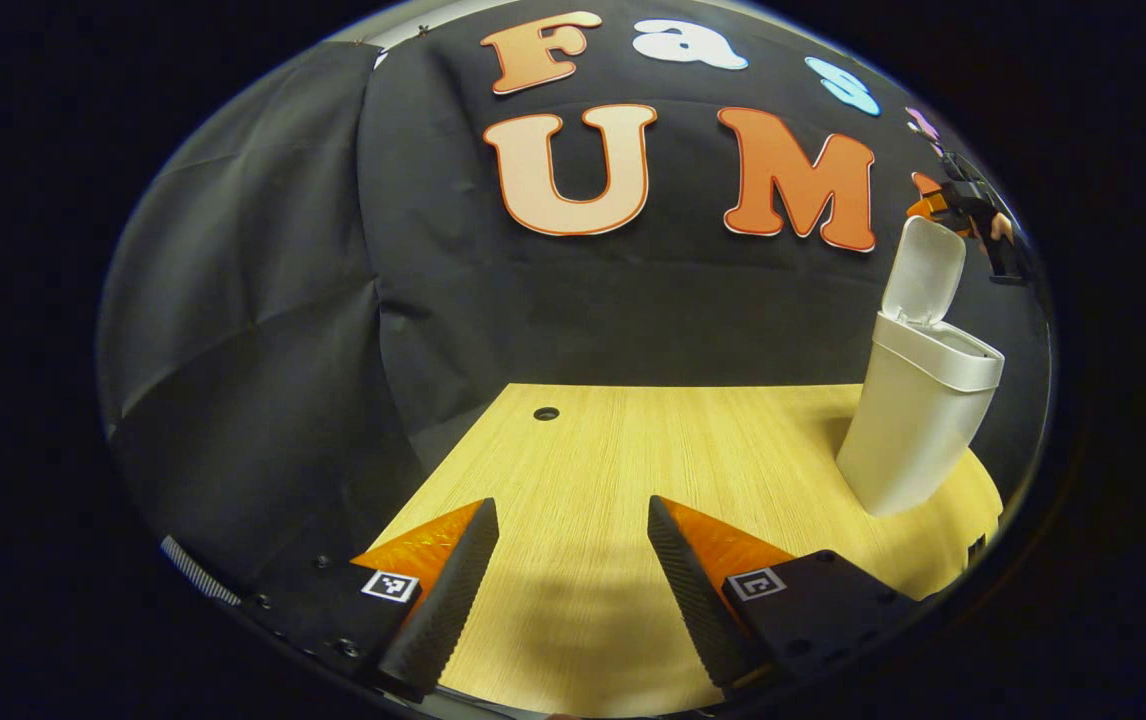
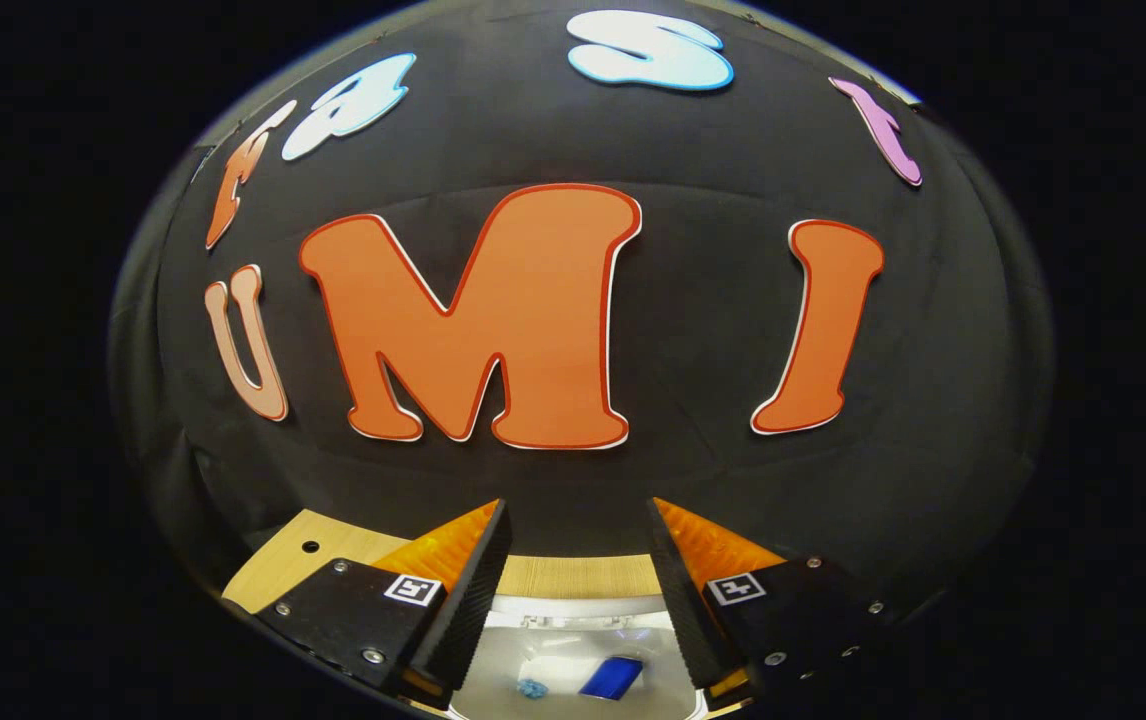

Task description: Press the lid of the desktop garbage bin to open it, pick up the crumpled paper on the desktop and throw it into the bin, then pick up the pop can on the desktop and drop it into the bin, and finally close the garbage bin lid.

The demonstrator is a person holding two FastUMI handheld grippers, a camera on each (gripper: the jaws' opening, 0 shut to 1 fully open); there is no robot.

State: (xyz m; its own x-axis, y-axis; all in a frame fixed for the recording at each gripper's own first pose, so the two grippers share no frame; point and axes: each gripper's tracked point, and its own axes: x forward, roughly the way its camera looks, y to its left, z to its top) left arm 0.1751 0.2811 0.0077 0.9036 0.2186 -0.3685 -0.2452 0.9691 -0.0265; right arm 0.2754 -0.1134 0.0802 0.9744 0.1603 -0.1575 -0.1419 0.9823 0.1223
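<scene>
— So where are the right gripper's (image 2: 573, 590) fingers?
— Spread wide with nothing between them, directly above the open bin (image 2: 573, 610); a blue thing (image 2: 613, 678) lies inside, maybe the pop can, which would explain hovering there.
— And the left gripper (image 1: 573, 590)?
— Also wide and empty, over bare worktop (image 1: 633, 440) beside the bin, out of the way. The lid (image 1: 923, 270) stands upright, so I judge closing remains.
</scene>
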